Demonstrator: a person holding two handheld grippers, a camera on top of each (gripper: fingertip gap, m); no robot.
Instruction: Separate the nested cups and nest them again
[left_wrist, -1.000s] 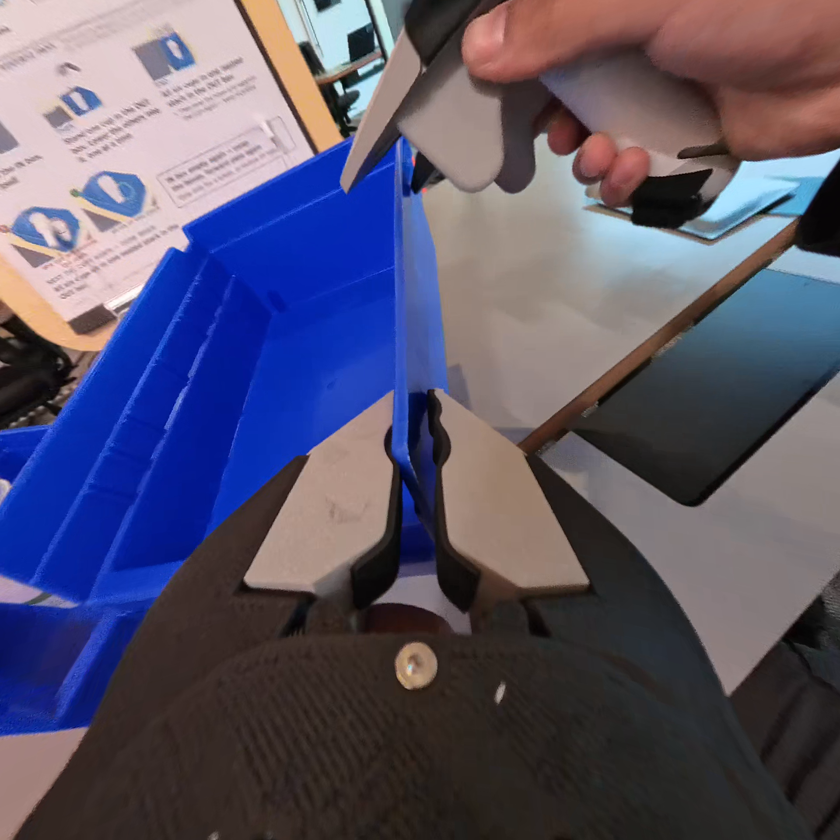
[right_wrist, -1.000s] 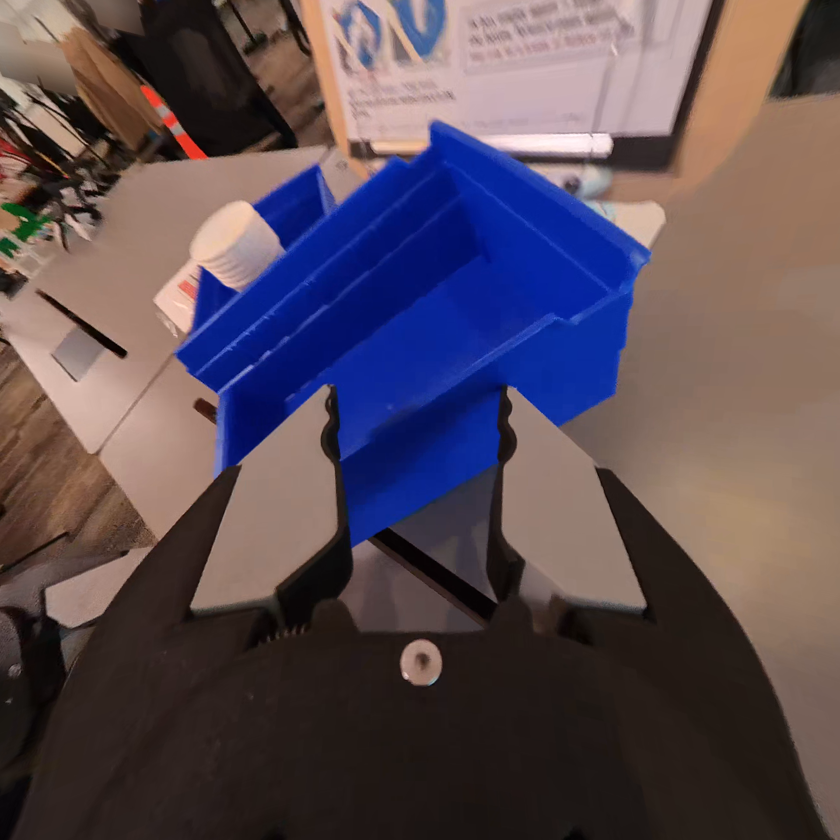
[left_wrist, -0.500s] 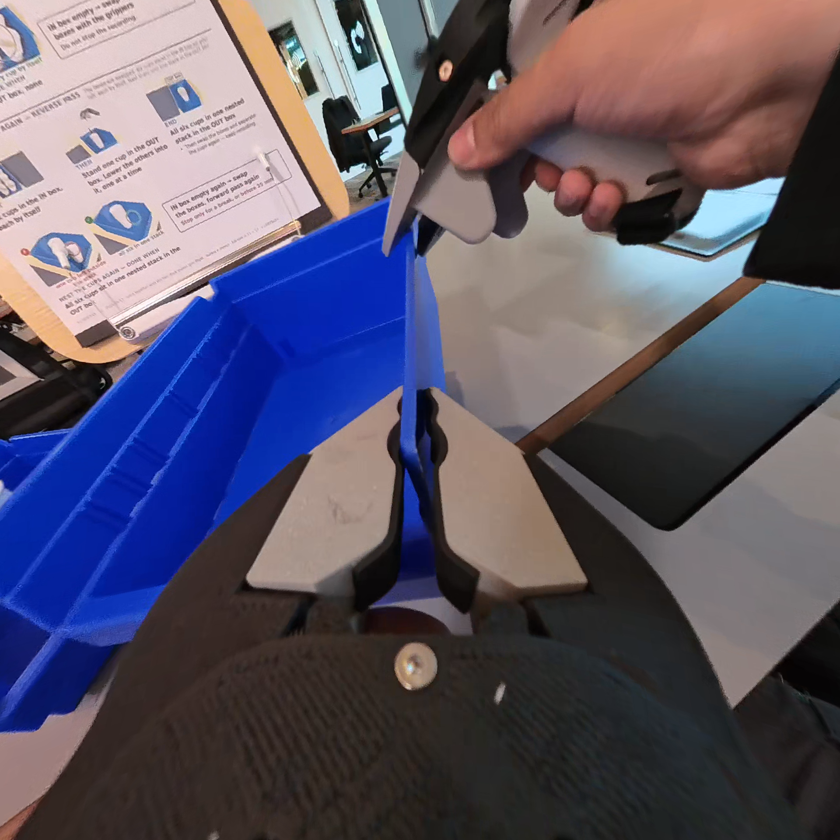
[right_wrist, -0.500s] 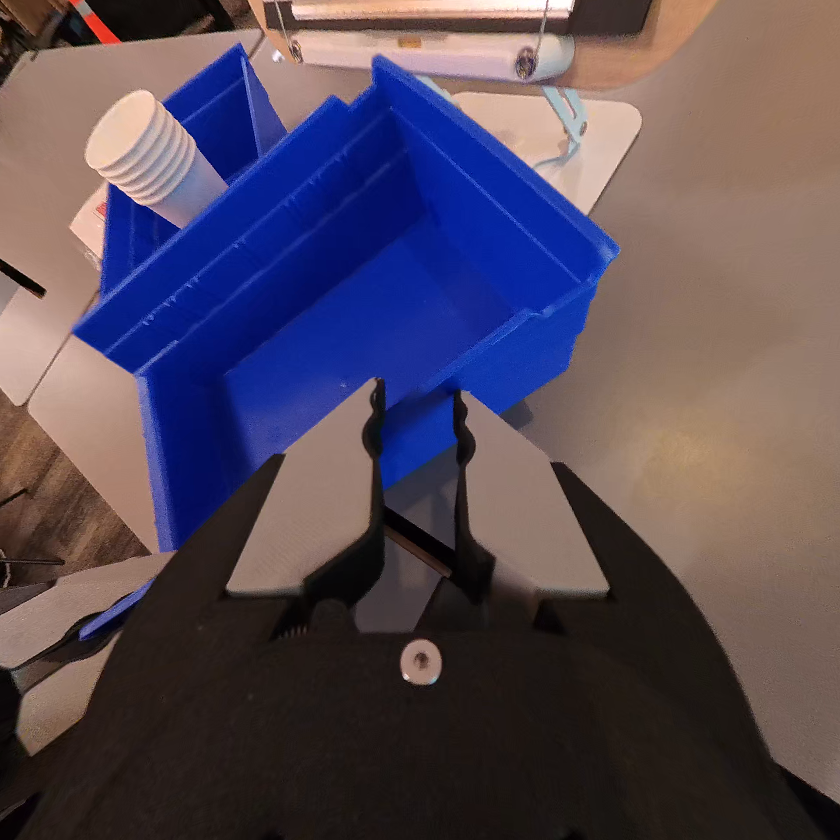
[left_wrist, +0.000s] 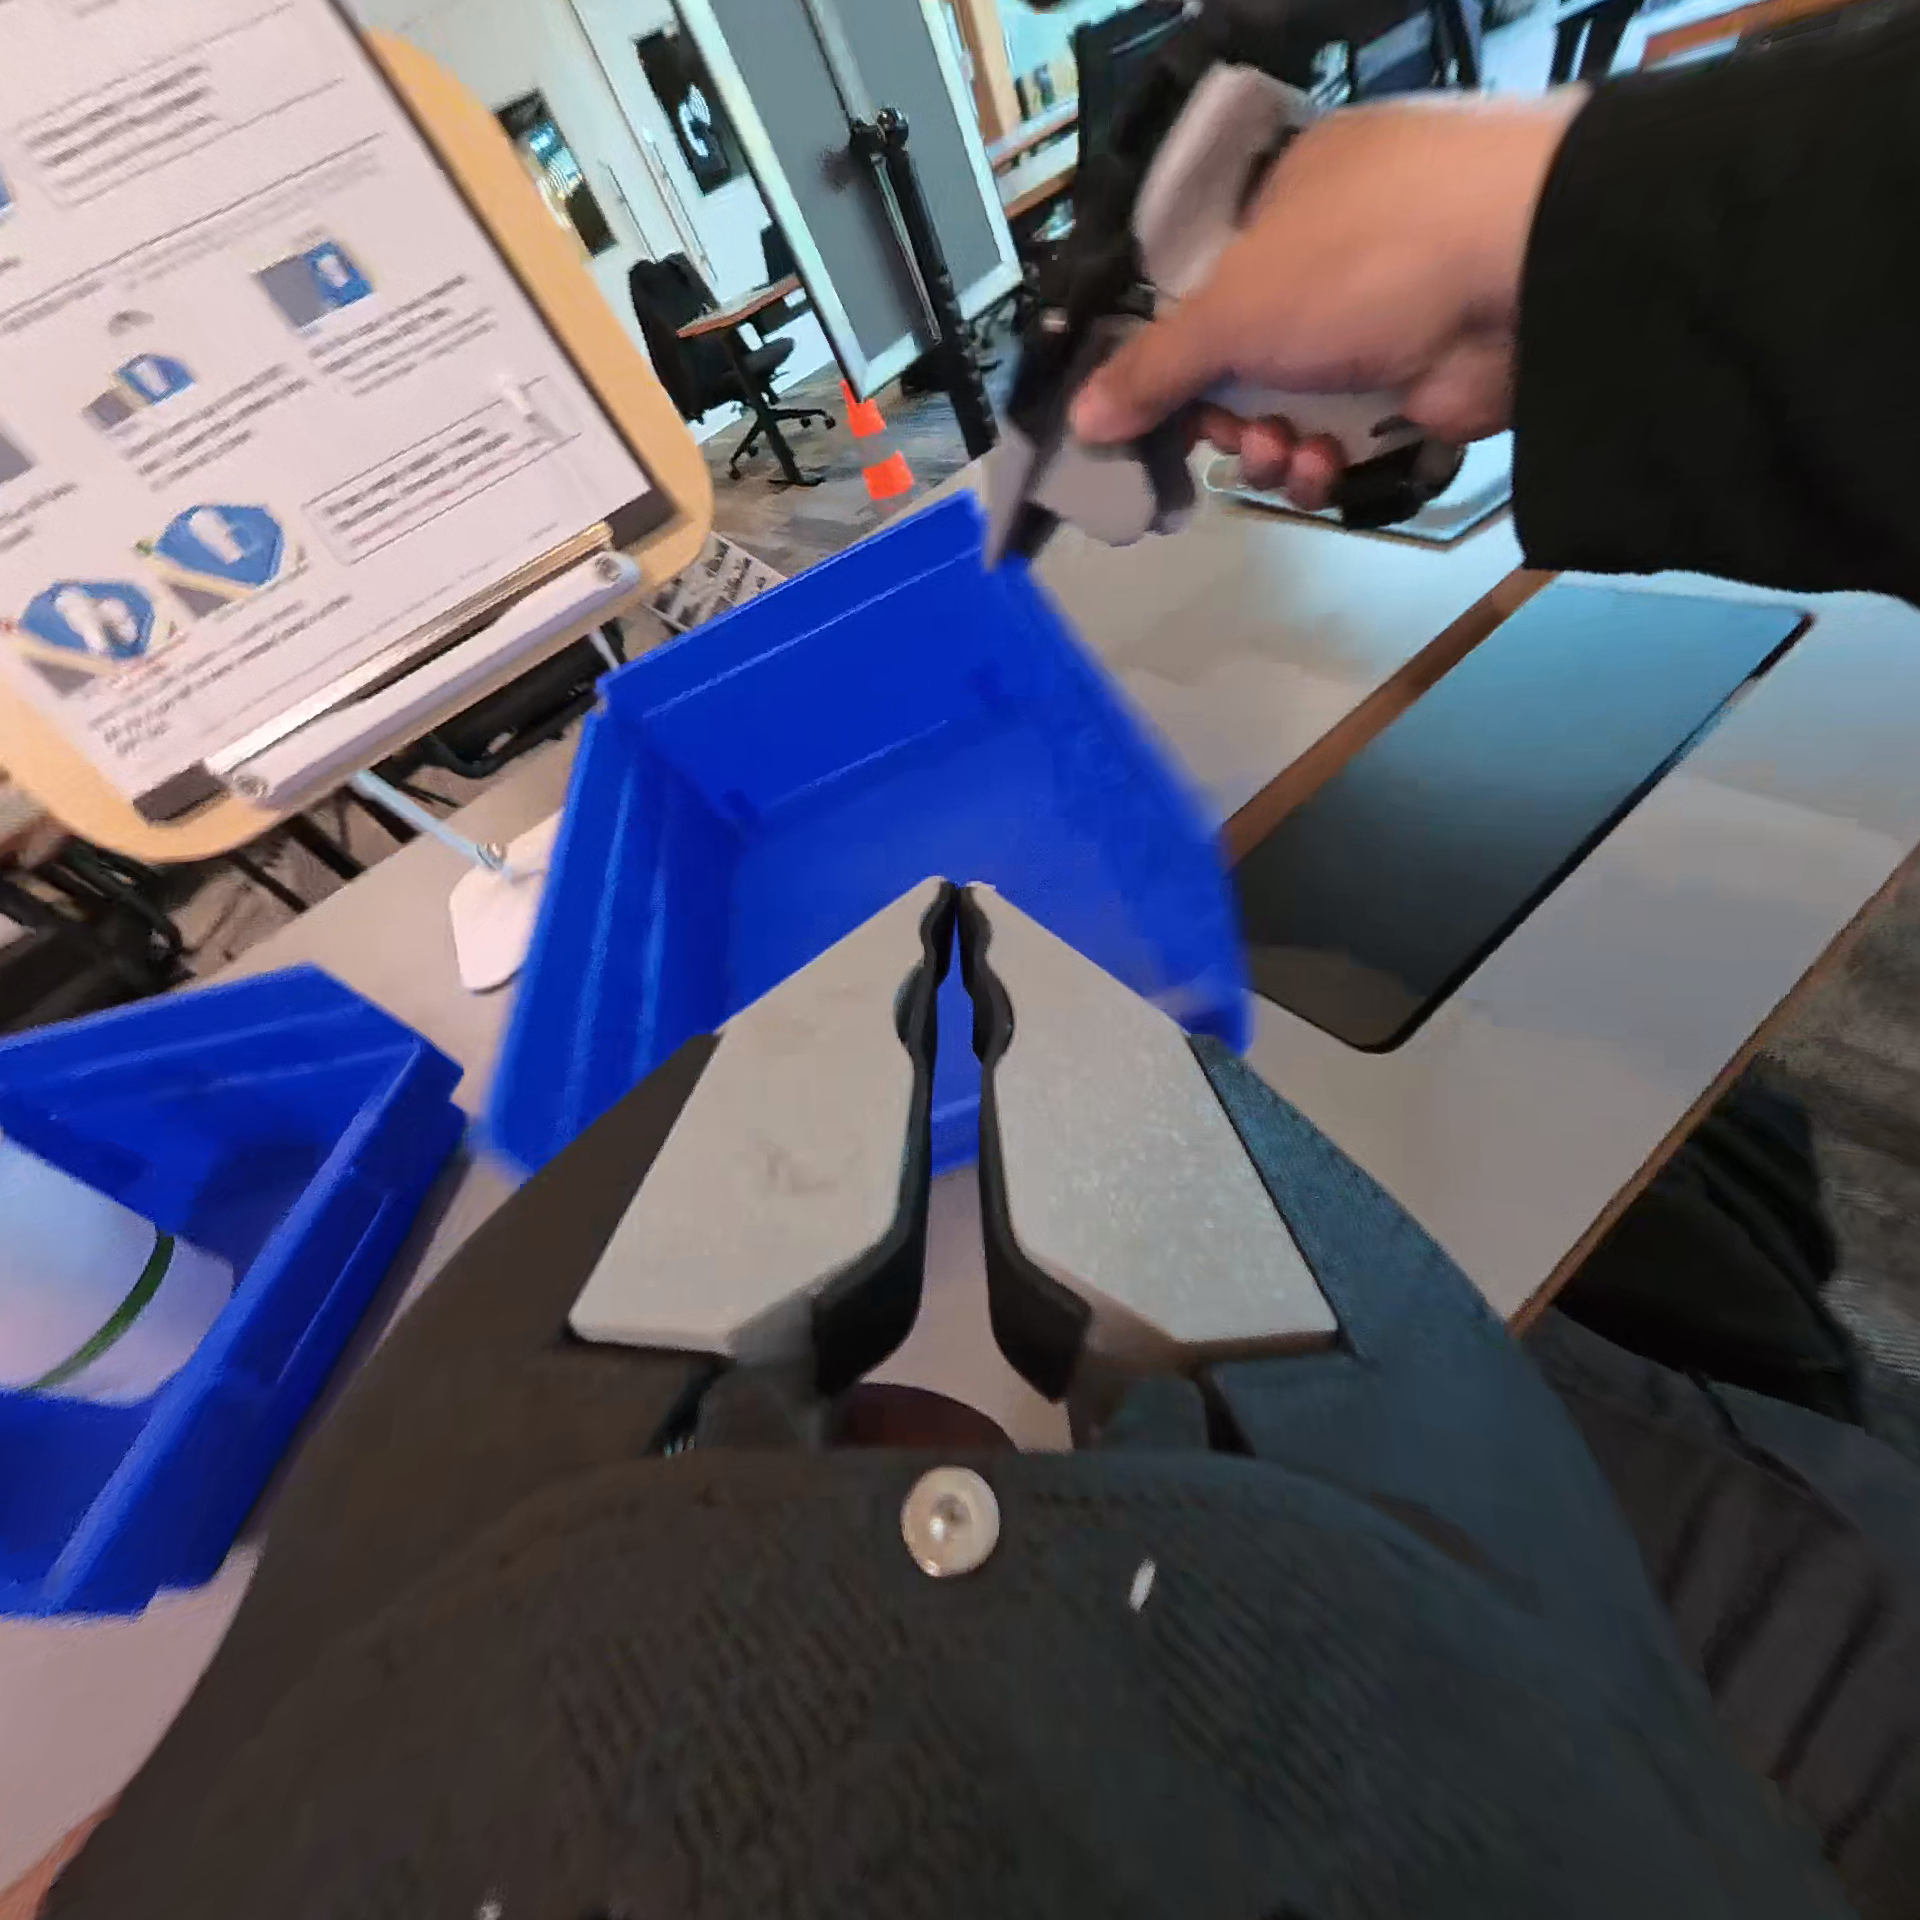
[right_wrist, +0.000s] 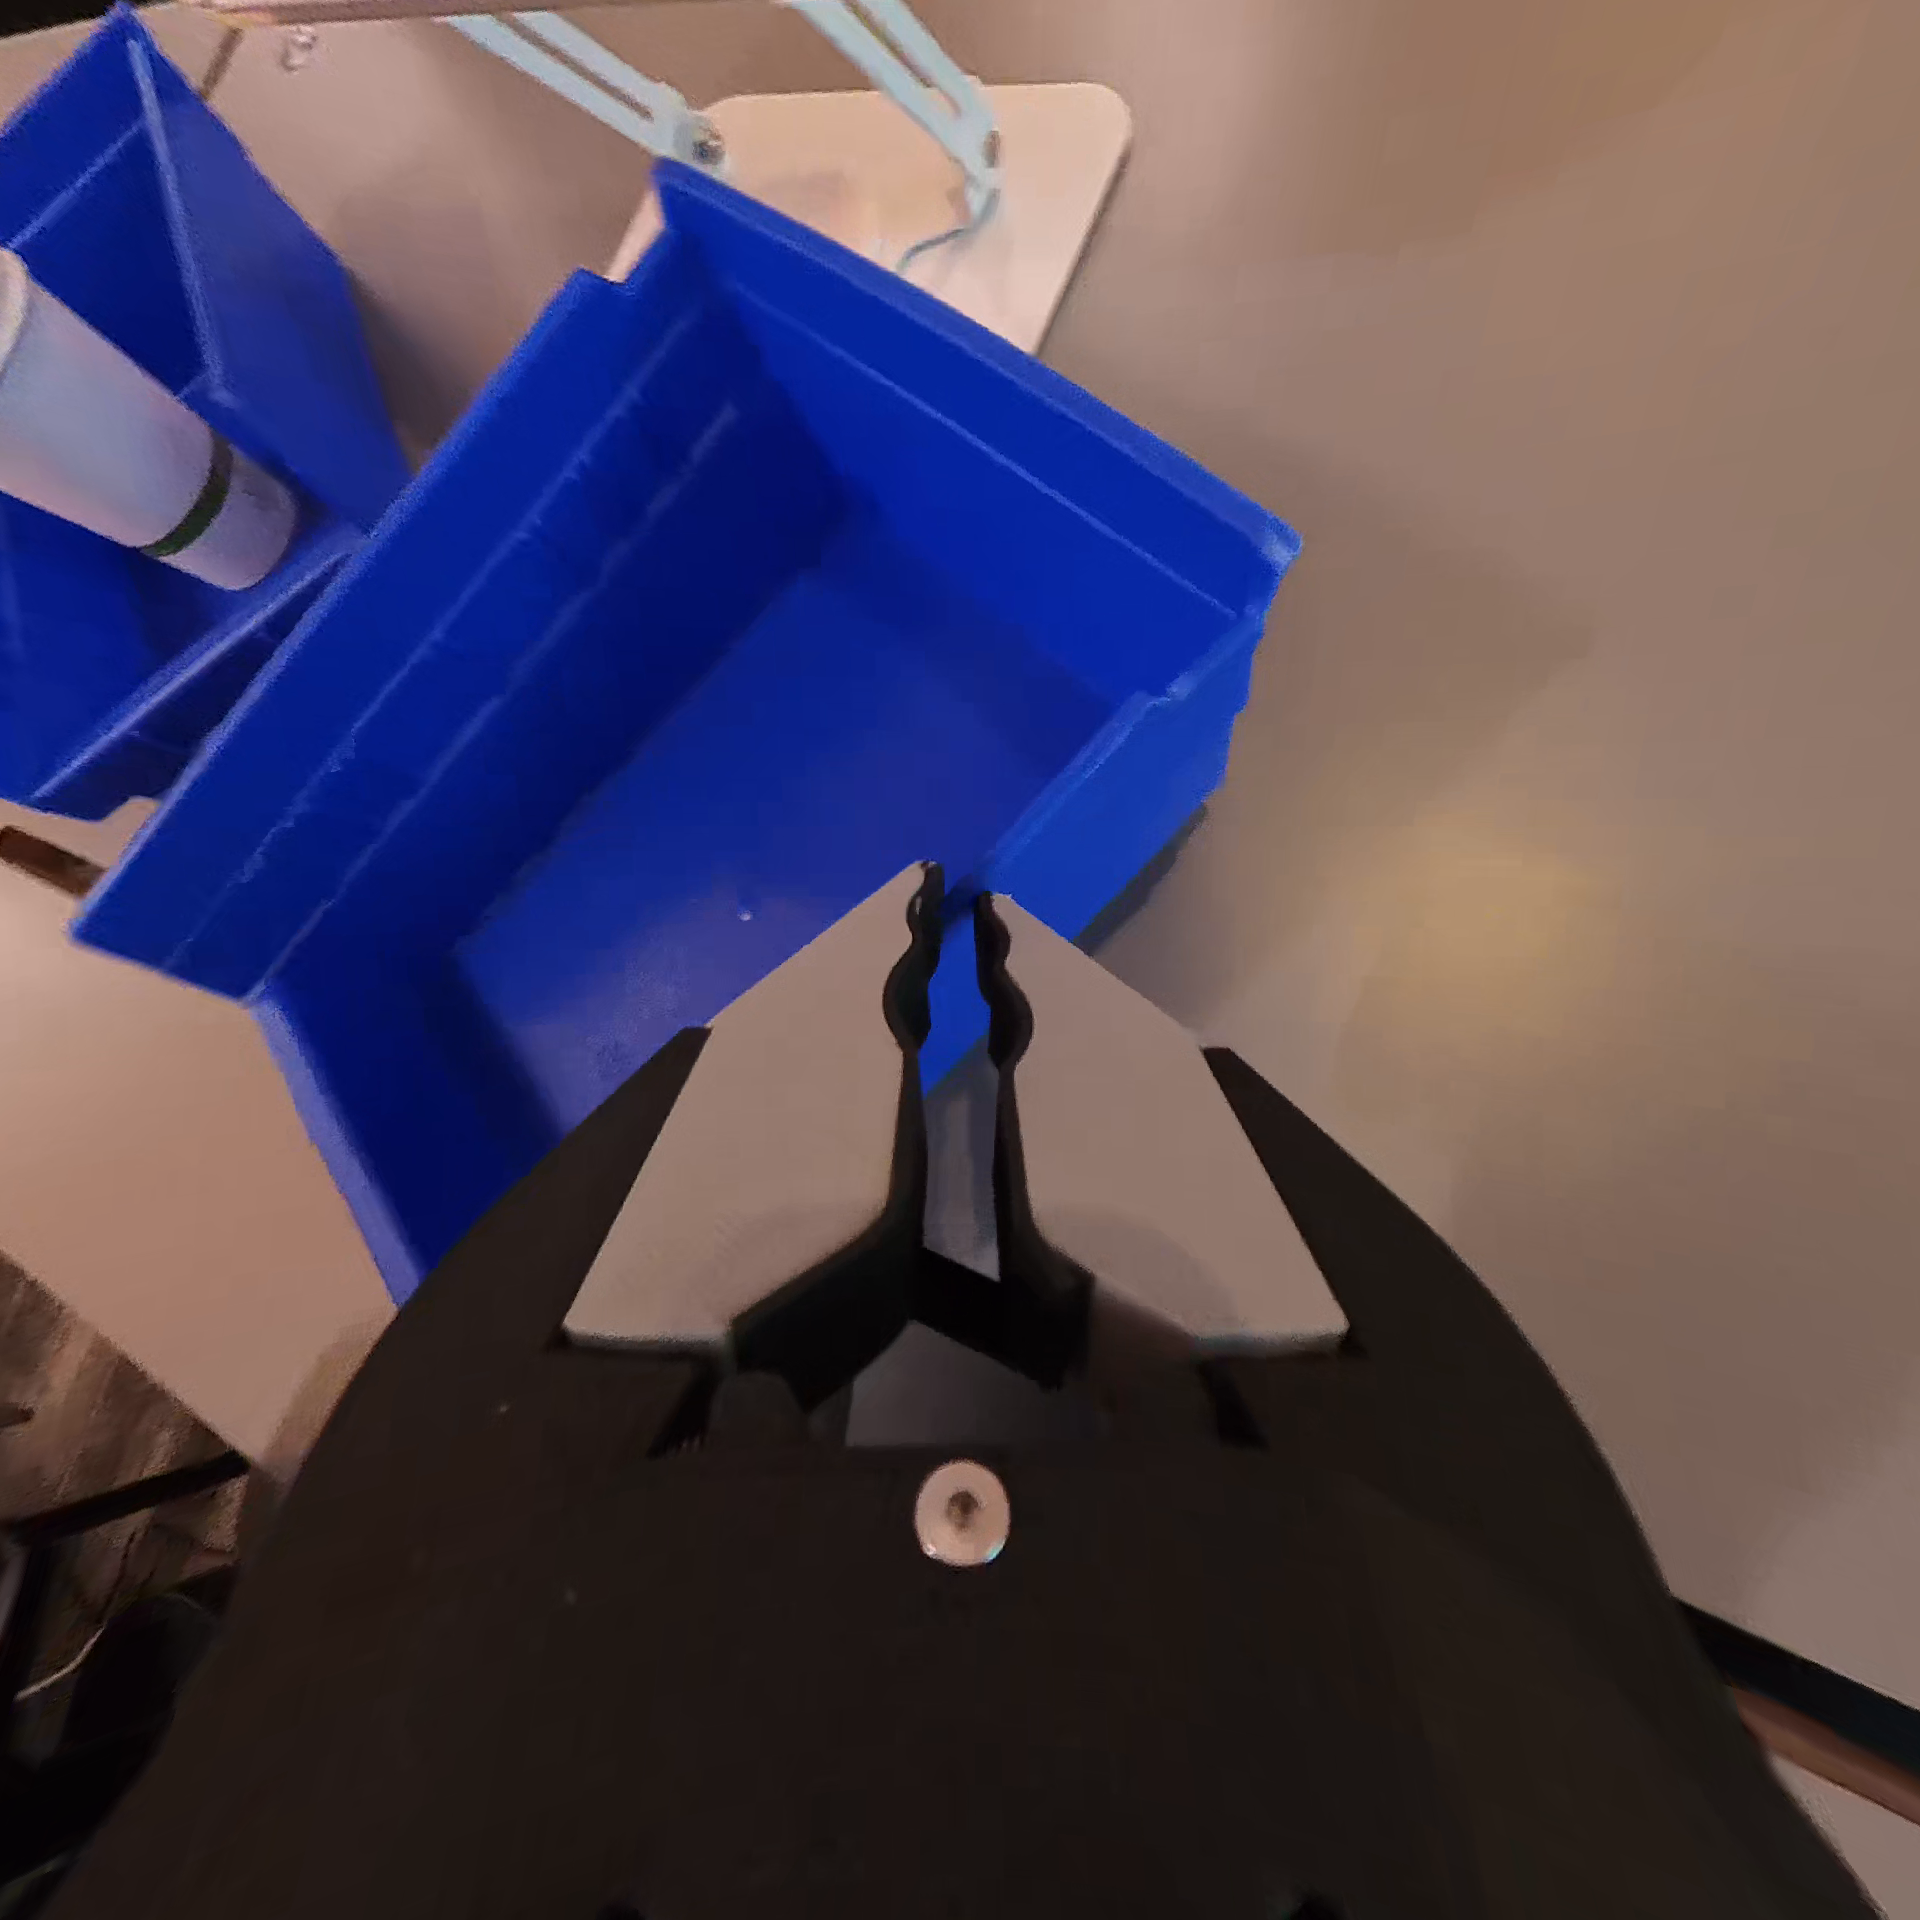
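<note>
A stack of white nested cups (right_wrist: 114, 447) lies tilted in the left blue bin (right_wrist: 239, 312). It shows blurred in the left wrist view (left_wrist: 73, 1278), in the same bin (left_wrist: 229, 1060). An empty blue bin (right_wrist: 935, 416) stands beside it on the table. My right gripper (right_wrist: 956, 894) is shut on this bin's near right corner wall. The left wrist view shows it, held by a hand (left_wrist: 1351, 301), at the bin's (left_wrist: 831, 707) far corner (left_wrist: 1013, 530). My left gripper (left_wrist: 956, 904) is shut with its tips touching, in front of the empty bin, with nothing in it.
An instruction board (left_wrist: 260, 364) on a stand leans behind the bins; the stand's white base plate (right_wrist: 904, 187) lies beyond the empty bin. A black panel (left_wrist: 1507, 810) lies flat at the right. The table edge (left_wrist: 1714, 1091) runs near my right side. The grippers' ends are close to 25 cm from one another.
My left gripper let go of the empty bin's wall, drew back and closed fully. My right gripper closed from open onto the bin's corner. The bin turned and sank toward the table.
</note>
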